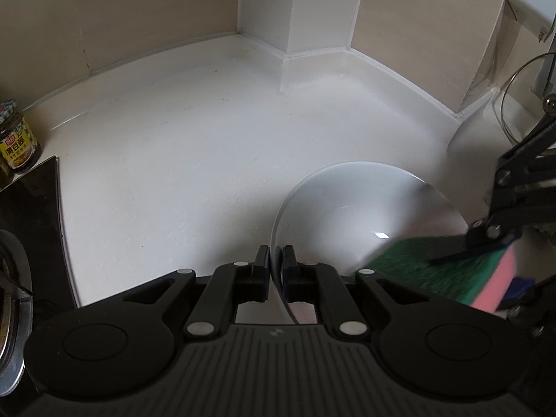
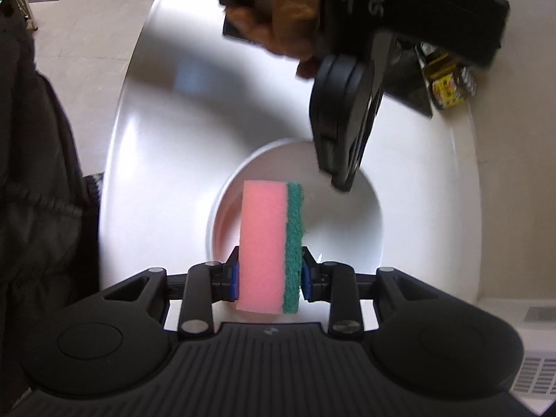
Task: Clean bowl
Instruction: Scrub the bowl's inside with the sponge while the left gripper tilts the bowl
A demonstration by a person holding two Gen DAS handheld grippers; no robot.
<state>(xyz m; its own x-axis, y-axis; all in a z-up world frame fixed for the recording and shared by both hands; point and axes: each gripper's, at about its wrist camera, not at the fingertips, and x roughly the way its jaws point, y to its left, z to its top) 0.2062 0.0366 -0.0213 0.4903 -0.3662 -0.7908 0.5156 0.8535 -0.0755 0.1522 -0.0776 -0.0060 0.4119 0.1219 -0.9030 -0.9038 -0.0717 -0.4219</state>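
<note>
Right now the bowl [image 1: 351, 215] sits on the white counter [image 1: 180, 160], tipped toward the left gripper [image 1: 276, 264], whose jaws are pinched tight on the near rim, one pad inside and one outside. From the right wrist view the same bowl [image 2: 351, 229] lies below the sponge [image 2: 271, 243], which the right gripper [image 2: 270, 278] clamps across its width, pink foam on one side and green scouring layer on the other, with blue pads pressing both faces. The sponge's end reaches over the bowl's inside; whether it touches the surface cannot be told.

A hand [image 2: 278, 17] grips the left gripper's handle, which carries white letters that read roughly "DAS", partly cut off. At the counter's edge stands a jar [image 1: 15, 139] with a checked lid and a yellow label printed in Chinese characters, too small to read, just beside a dark stovetop [image 1: 31, 201].
</note>
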